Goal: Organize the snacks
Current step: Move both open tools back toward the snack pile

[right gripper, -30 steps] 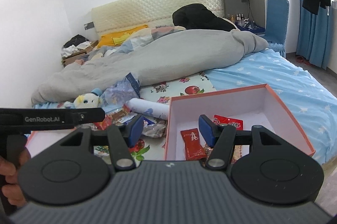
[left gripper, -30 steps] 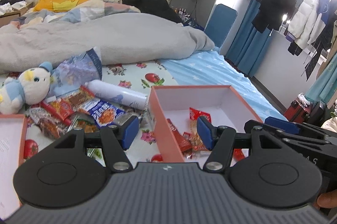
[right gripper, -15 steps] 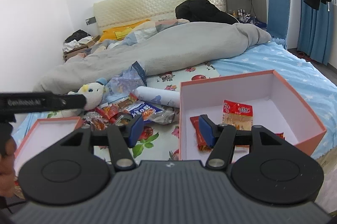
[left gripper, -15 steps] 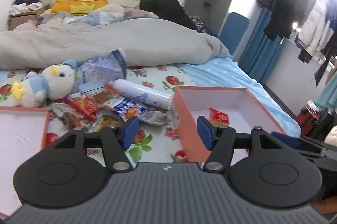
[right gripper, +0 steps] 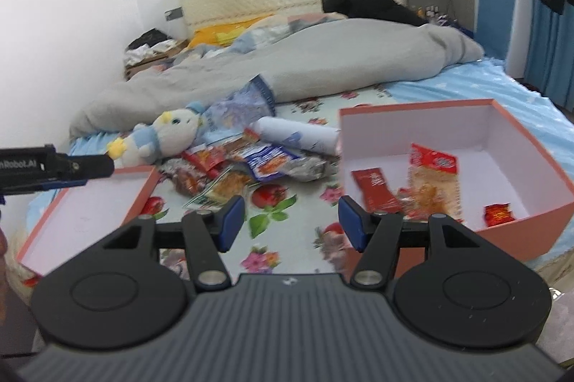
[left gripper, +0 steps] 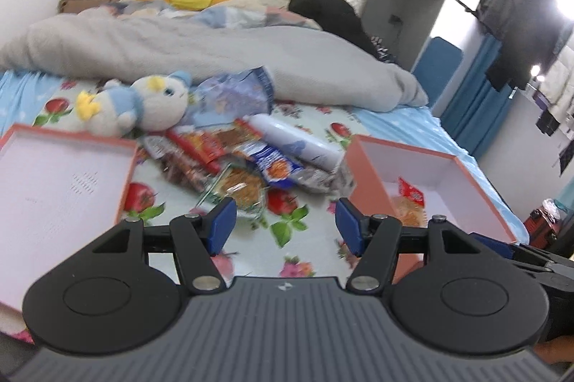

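A heap of snack packets (left gripper: 233,166) (right gripper: 244,166) lies on the flowered sheet between two orange boxes. The deep box (right gripper: 502,231) (left gripper: 362,166) on the right holds several packets, among them a long red-topped one (right gripper: 432,181). The shallow lid (left gripper: 118,173) (right gripper: 143,188) on the left shows no contents. My left gripper (left gripper: 283,224) is open with nothing between its blue pads, hovering over the sheet just short of the heap. My right gripper (right gripper: 291,220) is open too, over the sheet beside the deep box's near left corner.
A plush toy (left gripper: 143,105) (right gripper: 168,134), a white can (left gripper: 294,141) (right gripper: 297,134) and a crumpled blue bag (left gripper: 233,94) lie behind the heap. A grey duvet (left gripper: 179,48) covers the far bed. The left gripper's body (right gripper: 53,166) juts in from the left edge.
Both views have swung left: the deep box slid right in frame, and the snack heap and the shallow lid came into fuller view. Neither gripper's jaws have changed.
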